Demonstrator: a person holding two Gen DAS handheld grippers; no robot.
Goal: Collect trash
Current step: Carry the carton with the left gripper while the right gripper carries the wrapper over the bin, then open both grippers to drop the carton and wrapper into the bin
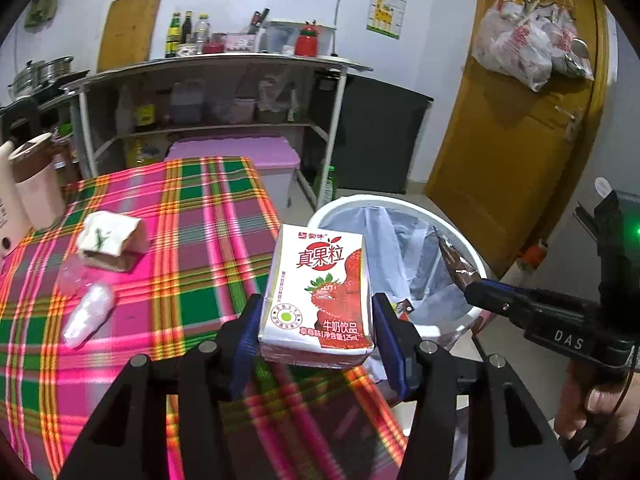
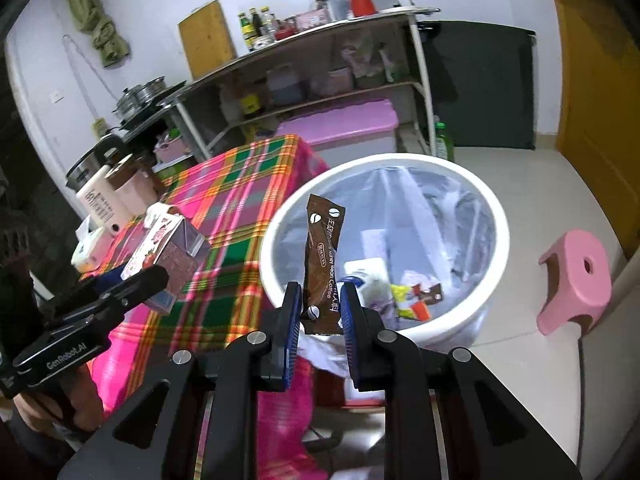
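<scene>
Left gripper (image 1: 316, 332) clamps the carton (image 1: 318, 292) upright above the worktop (image 1: 192, 240) edge, while right gripper (image 2: 320, 312) pinches the sachet (image 2: 322, 256) over the bin (image 2: 496, 216), ready for dropping.

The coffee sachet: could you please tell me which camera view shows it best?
The right wrist view: the coffee sachet faces the camera, printed side legible, above the bin. The left wrist view shows only its creased end, side-on.

Bin (image 2: 272, 240) beside table (image 2: 240, 184) (right side)
</scene>
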